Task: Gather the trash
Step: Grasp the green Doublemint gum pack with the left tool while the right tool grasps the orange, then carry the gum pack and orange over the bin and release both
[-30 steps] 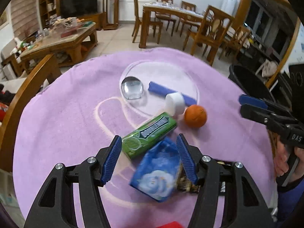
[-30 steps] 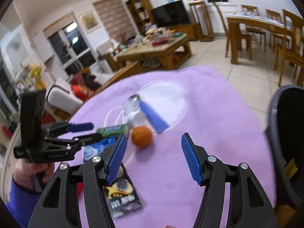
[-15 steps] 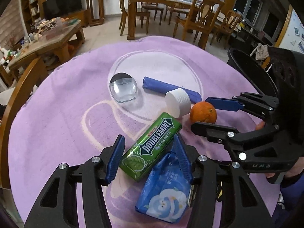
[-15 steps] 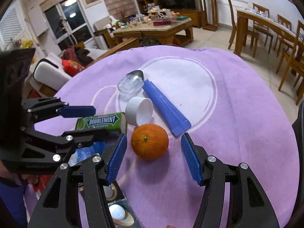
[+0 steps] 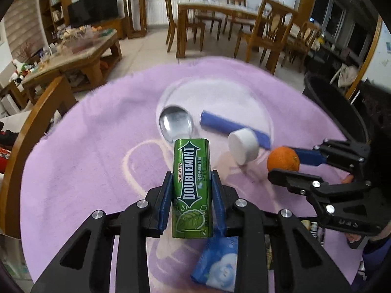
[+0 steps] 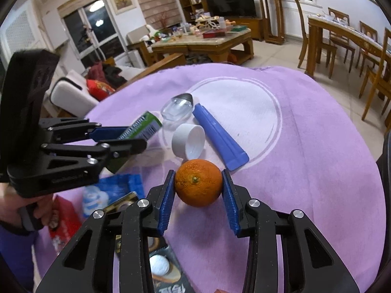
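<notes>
The left claw (image 5: 190, 195) is squeezing the green gum box (image 5: 191, 188). Its jaws have just been closing, and now the blue pads are pressing on both long sides of the box. The box is tipped up off the purple tabletop (image 5: 85, 161), with its far end pointing to 12 o'clock in the left wrist view.

The right claw (image 6: 198, 195) is hugging the orange (image 6: 198, 183). Its jaws have just been closing too, and the pads are sitting on the left and right sides of the fruit. The orange looks like it is still resting on the cloth.

Other bits are lying around. The white cap (image 6: 188, 144) is at 11 o'clock from the orange, just beside it. The blue tube (image 6: 220, 139) is at 1 o'clock. The clear shiny thing (image 6: 177, 107) is farther off at 12 o'clock. The blue tissue pack (image 5: 217, 263) is lying under the left claw.

The dark bin (image 5: 334, 112) is at 2 o'clock in the left wrist view, past the tabletop's edge.

To do this step well, I think both claws should be holding tight before lifting. The orange is round and could roll out, so the pads should be staying at its middle. The gum box is slick, so it should be lifted slowly and carried level over to the bin.
</notes>
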`<state>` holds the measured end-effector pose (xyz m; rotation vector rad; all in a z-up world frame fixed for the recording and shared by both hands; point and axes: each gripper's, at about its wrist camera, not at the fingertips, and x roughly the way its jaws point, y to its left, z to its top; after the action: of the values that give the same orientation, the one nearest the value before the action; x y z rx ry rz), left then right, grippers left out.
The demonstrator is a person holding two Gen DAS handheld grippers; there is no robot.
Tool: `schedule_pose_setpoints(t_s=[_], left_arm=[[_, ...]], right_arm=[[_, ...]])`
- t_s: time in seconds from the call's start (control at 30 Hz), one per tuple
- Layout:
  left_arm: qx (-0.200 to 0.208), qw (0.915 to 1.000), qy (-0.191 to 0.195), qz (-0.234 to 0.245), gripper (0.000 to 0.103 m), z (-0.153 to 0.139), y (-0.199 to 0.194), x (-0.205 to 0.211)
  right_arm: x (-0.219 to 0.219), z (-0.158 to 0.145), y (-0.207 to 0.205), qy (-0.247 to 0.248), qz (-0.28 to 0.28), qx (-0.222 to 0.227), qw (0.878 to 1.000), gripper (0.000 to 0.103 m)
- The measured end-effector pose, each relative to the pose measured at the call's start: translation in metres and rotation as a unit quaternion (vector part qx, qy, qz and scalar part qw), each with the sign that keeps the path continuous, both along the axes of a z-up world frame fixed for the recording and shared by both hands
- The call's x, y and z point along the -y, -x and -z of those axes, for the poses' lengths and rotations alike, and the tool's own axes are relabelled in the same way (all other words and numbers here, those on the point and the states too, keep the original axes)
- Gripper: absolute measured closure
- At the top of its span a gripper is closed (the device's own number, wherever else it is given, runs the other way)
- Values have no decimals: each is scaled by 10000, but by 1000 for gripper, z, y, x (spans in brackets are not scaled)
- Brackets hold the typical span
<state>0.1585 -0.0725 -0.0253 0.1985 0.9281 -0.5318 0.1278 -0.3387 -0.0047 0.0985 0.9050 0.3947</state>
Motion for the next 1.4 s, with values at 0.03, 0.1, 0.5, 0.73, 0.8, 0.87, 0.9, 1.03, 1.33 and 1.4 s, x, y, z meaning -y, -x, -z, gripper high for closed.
schedule_pose_setpoints(t_s=[0.03,0.1,0.5,0.73,0.8,0.87,0.9,1.03,1.33,1.4], left_arm=[[139,9998,158,-26,73,-9,7,-4],[280,9988,409,-18,73,-22,16,-5],[870,9843,1533,-25,72,-81,61,28],[715,9813,1755,330,72,-84,65,88],[657,9804,1796,463,72,-82,67,109],[551,9791,1850,632,72,-81,67,135],[528,9786,1872,676,72,-80,67,142],[369,9759,1913,981,72,-74,68,190],[-31,9746,1770,1372,72,-40,65,272],[-65,9753,1697,1409,72,-34,64,282]], right_arm=[[3,-4,4,-108,9,22,9999,65],[12,-14,12,-311,39,130,9994,65],[82,-80,65,-803,409,863,9922,65],[164,-101,95,-963,1019,1119,9838,65],[196,-105,106,-1021,1257,1188,9796,65],[224,-105,115,-1063,1450,1231,9760,65],[239,-105,120,-1082,1566,1247,9738,65],[297,-99,139,-1149,1978,1257,9653,65],[395,-64,170,-1297,2656,1094,9490,65],[406,-55,172,-1343,2763,1051,9458,65]])
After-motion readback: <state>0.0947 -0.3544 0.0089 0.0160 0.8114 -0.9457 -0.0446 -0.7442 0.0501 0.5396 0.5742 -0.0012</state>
